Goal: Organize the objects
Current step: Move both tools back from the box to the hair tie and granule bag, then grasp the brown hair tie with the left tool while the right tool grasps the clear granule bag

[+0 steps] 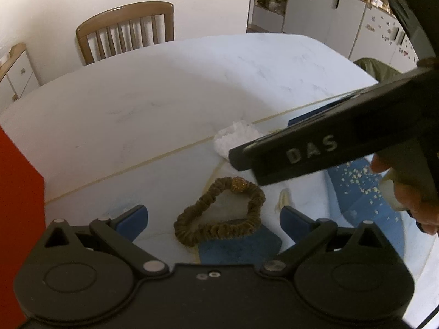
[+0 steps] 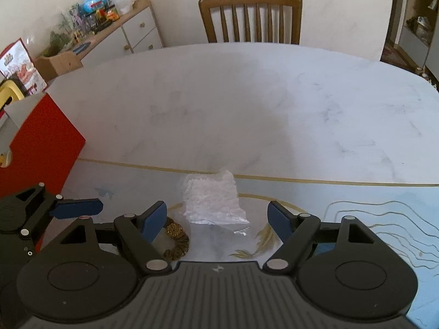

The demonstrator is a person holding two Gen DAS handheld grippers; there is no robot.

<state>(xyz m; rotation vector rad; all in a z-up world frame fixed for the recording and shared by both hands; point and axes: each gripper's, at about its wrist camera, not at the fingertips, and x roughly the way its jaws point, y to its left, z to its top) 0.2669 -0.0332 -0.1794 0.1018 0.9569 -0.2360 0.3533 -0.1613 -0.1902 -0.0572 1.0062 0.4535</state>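
I see the white marbled table (image 2: 247, 104) filling both views, a red box (image 2: 41, 148) at its left edge. On the pale blue mat (image 1: 170, 175) lies a brown ruffled hair tie (image 1: 219, 213) with a gold bead, looped open, between my left gripper's (image 1: 214, 219) widely spread blue fingers. Beside it sits a clear bag of white pellets (image 2: 214, 200), ahead of my right gripper (image 2: 218, 218), also wide apart and holding nothing.

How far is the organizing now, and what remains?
Nothing looks put away yet. Both tools are open and empty: the left tool frames the brown hair tie, the right tool faces the clear bag of white bits. Both items still lie on the table.
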